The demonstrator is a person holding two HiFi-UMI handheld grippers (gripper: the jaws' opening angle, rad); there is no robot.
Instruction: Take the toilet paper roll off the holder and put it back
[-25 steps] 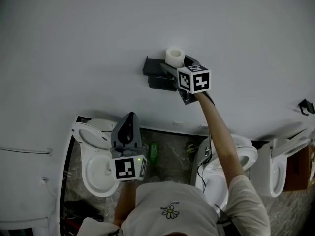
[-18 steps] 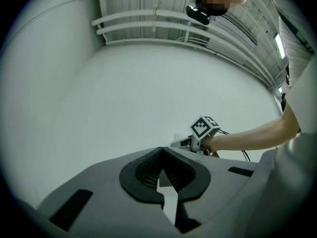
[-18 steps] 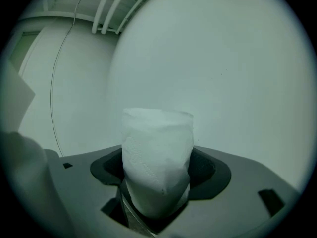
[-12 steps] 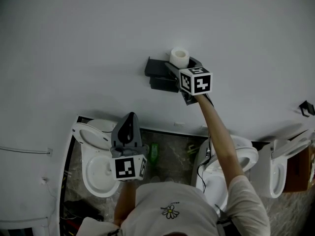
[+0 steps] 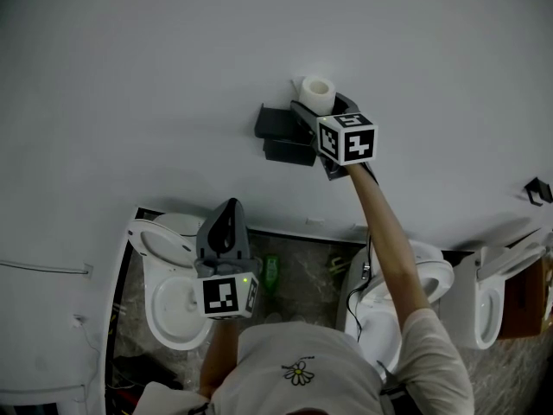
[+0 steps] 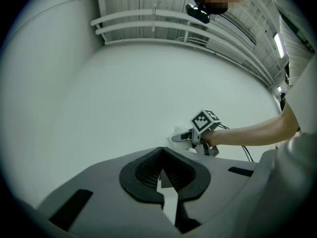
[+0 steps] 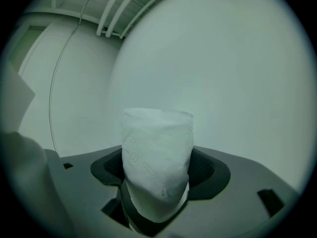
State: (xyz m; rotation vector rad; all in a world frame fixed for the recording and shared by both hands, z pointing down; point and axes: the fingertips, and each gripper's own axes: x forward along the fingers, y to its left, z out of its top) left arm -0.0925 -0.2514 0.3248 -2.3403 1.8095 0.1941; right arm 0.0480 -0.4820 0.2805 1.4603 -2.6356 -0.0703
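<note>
The toilet paper roll [image 5: 318, 92] is clamped in the jaws of the right gripper [image 5: 314, 109], just beside the black holder [image 5: 278, 135] on the wall [image 5: 155, 59], while the left gripper [image 6: 161, 155] is seen closed on nothing, well apart.

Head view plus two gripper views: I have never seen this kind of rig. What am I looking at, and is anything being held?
There is no robot here. A person holds a two-jaw hand tool in each hand, and the marker cubes are part of those tools. The head view looks steeply down from the person's head at a white wall with a black holder on it, and at toilets on the floor below. Each gripper view rides on one tool and looks along its jaws. The right gripper, at the end of an arm stretched to the wall, is clamped on the toilet paper roll just off the holder's upper right. The left gripper is held low near the body, jaws together with nothing between them.
</note>
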